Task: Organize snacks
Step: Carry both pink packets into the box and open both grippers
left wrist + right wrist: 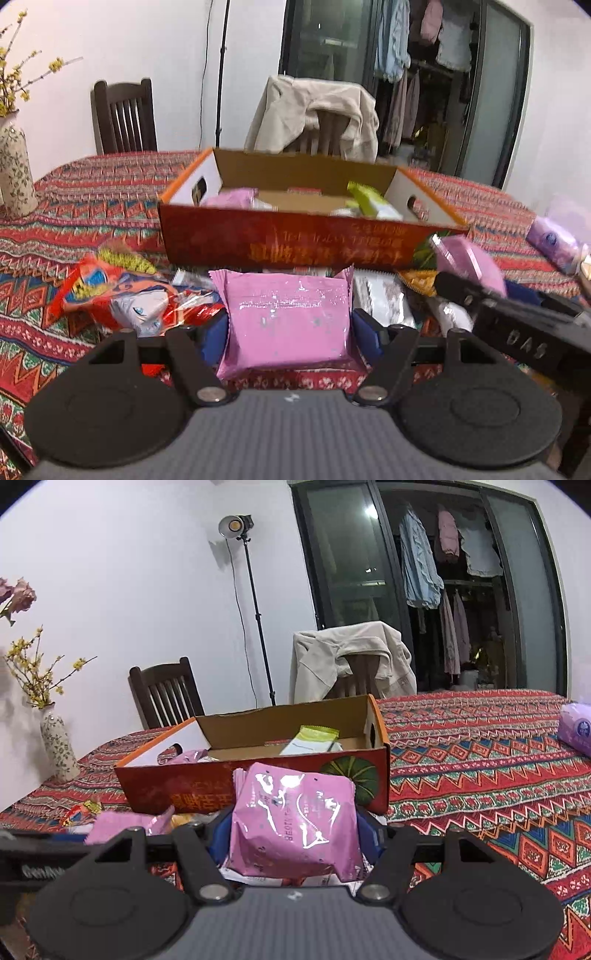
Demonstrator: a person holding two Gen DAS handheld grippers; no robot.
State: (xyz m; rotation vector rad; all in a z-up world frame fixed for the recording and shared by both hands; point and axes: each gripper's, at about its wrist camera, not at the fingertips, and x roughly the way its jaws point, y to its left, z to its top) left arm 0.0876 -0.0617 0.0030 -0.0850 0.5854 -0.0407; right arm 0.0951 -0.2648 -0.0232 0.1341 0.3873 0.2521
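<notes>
My left gripper is shut on a pink snack packet, its blue pads pressing the packet's two sides, lifted just above the snack pile. In front stands an open red cardboard box holding a pink packet and a green packet. My right gripper is shut on another pink packet, held before the same box. From the left wrist view, that right-hand packet shows at the right. Loose snacks lie beside the box, among them a red-orange bag and a silver packet.
A patterned red tablecloth covers the table. A flowered vase stands at the left, a purple tissue pack at the right. Behind the table are a dark wooden chair, a chair with a beige jacket and a lamp stand.
</notes>
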